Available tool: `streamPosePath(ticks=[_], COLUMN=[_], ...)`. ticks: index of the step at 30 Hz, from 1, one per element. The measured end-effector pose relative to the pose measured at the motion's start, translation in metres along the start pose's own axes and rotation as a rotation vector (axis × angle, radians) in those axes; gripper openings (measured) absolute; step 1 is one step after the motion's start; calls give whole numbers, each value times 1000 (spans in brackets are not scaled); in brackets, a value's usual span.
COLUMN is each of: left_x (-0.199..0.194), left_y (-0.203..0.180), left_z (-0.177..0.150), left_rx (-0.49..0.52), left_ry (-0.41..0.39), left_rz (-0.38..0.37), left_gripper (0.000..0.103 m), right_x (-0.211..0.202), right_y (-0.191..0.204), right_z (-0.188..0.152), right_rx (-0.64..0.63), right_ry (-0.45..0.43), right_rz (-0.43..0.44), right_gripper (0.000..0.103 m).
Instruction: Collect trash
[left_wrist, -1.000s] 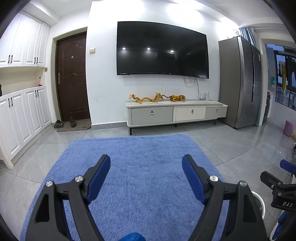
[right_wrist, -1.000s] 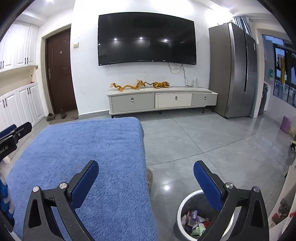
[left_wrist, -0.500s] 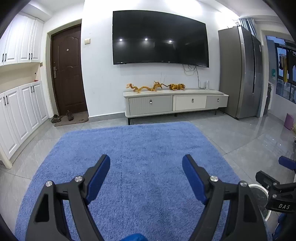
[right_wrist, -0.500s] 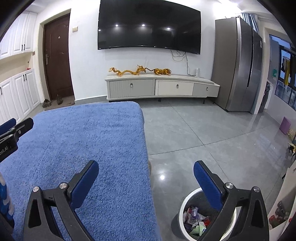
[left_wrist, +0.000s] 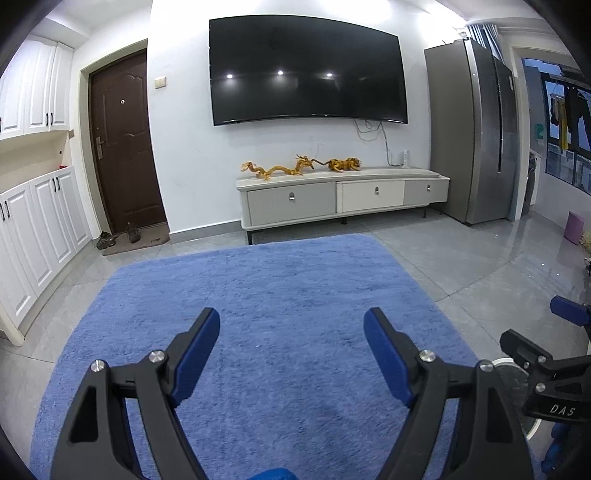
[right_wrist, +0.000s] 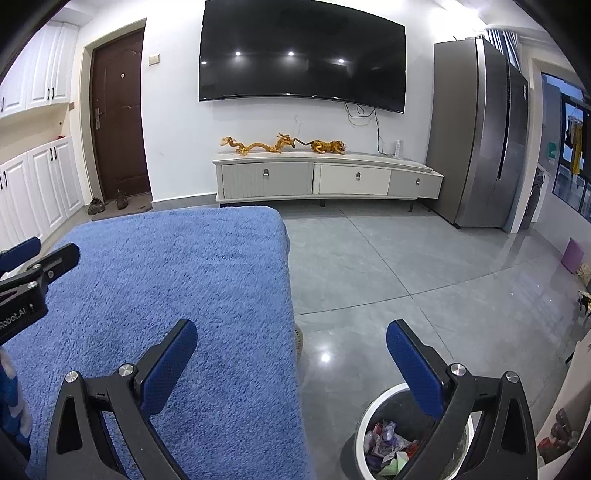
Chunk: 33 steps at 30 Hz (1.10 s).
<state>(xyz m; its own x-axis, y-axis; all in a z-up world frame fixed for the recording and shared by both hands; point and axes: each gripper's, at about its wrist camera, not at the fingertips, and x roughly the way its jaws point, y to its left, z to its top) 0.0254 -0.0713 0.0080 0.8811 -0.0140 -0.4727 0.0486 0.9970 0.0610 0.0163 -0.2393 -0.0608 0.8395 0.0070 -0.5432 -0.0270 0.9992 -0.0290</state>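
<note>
Blue-covered desk in a tiled living room, both tongs spread and empty.

The left tongs (left_wrist: 291, 334) hovered over the fluffy blue cover (left_wrist: 258, 295) of the desk, blue pads wide apart with nothing between them. The right tongs (right_wrist: 290, 349) were likewise spread, straddling the cover's right edge. At five o'clock in the right wrist view, on the grey floor tiles (right_wrist: 369, 266) beside the desk, stood a white-rimmed bin (right_wrist: 373, 413) holding crumpled wrappers (right_wrist: 384, 443). At twelve o'clock a dark television (left_wrist: 306, 70) hung above a low cabinet (left_wrist: 343, 195); a brown door (left_wrist: 123, 147) stood at ten, a steel refrigerator (left_wrist: 472, 129) at two.
</note>
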Motion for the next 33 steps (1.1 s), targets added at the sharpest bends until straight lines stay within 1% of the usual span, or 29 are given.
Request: streamPosePath(ticks=[4, 10, 15, 19, 22, 26, 33], left_x=[12, 32, 42, 43, 41, 32, 17], left_y=[-13, -41, -72, -94, -103, -108, -96], left_z=[7, 16, 16, 13, 11, 9, 1], left_rx=[0, 26, 61, 81, 89, 105, 109], left_ry=[14, 46, 78, 100, 104, 98, 91], left_rz=[-11, -23, -61, -102, -123, -133, -133], left_gripper=[79, 80, 80, 80, 80, 80, 80], right_x=[4, 16, 22, 20, 13, 3, -13], right_y=[-14, -42, -67, -78, -84, -85, -79], right_z=[0, -2, -6, -11, -13, -16, -21], right_rx=[12, 64, 109, 129, 135, 141, 144], right_ry=[-14, -8, 2, 11, 11, 4, -1], right_rz=[6, 26, 35, 33, 24, 13, -4], right_gripper=[103, 103, 103, 103, 103, 103, 103])
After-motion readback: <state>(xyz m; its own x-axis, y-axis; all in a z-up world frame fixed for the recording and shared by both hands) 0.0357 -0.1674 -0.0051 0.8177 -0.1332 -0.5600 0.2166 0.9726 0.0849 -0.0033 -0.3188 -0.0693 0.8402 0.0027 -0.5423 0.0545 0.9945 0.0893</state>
